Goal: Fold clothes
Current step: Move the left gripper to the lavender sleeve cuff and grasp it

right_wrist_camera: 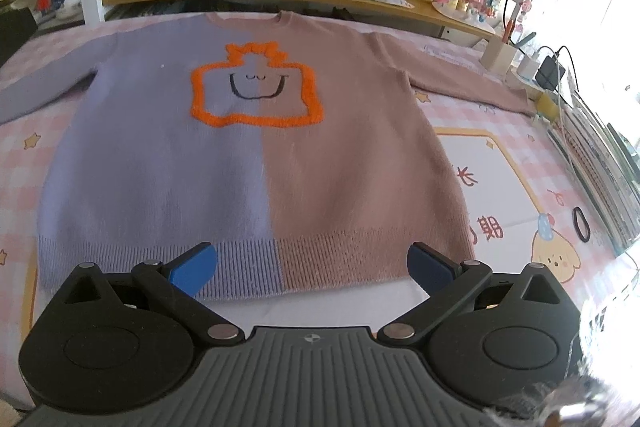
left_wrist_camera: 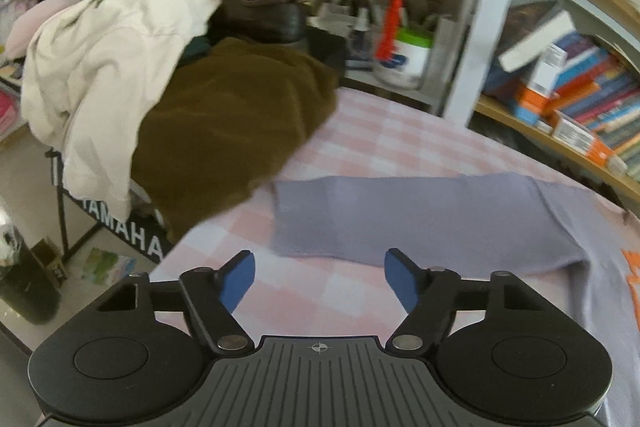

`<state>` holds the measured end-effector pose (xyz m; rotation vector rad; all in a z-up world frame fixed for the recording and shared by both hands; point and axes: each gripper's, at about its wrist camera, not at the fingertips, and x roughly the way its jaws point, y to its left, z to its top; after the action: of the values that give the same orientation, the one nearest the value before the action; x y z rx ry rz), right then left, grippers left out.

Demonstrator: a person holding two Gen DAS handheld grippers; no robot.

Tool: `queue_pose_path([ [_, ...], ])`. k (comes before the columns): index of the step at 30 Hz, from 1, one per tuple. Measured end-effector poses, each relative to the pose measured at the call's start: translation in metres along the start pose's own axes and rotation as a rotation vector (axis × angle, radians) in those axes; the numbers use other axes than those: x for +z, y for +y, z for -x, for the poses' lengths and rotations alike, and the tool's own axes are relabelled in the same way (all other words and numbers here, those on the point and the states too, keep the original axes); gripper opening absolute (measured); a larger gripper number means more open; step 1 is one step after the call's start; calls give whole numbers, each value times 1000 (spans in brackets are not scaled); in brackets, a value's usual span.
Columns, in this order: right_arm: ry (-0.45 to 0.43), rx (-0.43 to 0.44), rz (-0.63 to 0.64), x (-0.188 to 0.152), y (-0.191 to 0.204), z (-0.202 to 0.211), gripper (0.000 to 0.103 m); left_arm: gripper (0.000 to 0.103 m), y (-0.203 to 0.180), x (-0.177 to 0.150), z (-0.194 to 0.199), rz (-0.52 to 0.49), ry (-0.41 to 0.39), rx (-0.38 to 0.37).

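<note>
a two-tone sweater [right_wrist_camera: 256, 155], lilac on one half and dusty pink on the other with an orange outline on the chest, lies flat on the pink checked bed [right_wrist_camera: 500, 163], sleeves spread. the right tongs [right_wrist_camera: 312, 267] hang wide apart above its ribbed hem, holding nothing. the left tongs [left_wrist_camera: 318, 279] are parted and empty just short of the lilac sleeve [left_wrist_camera: 400, 219].

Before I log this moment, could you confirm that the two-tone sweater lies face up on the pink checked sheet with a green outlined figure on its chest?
Not quite: the outlined figure on the sweater is orange, not green, as the right wrist view shows.
</note>
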<state>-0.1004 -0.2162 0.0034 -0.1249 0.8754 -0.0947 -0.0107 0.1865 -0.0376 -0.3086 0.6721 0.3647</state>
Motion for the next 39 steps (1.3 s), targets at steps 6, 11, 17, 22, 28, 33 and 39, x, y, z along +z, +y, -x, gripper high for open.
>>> queue_pose_path([
  [6,14,-16,23,2,6,-1,103,50,13,3,-21,91,12,-18],
  [11,24,-34,17,3,4,-2,103,45,18,9,-33,177,16,-50],
  [17,36,-52,2,4,-1,-4,103,44,15,13,-44,264,23,-135],
  [22,39,-54,-4,5,-2,-6,103,44,8,11,-47,366,47,-201],
  [28,36,-56,-5,6,-2,-7,103,40,6,11,-55,464,68,-246],
  [33,36,-60,-10,6,-4,-7,103,29,-4,12,-60,458,88,-254],
  [39,29,-64,-13,6,-5,-7,103,29,-12,13,-61,431,103,-256],
])
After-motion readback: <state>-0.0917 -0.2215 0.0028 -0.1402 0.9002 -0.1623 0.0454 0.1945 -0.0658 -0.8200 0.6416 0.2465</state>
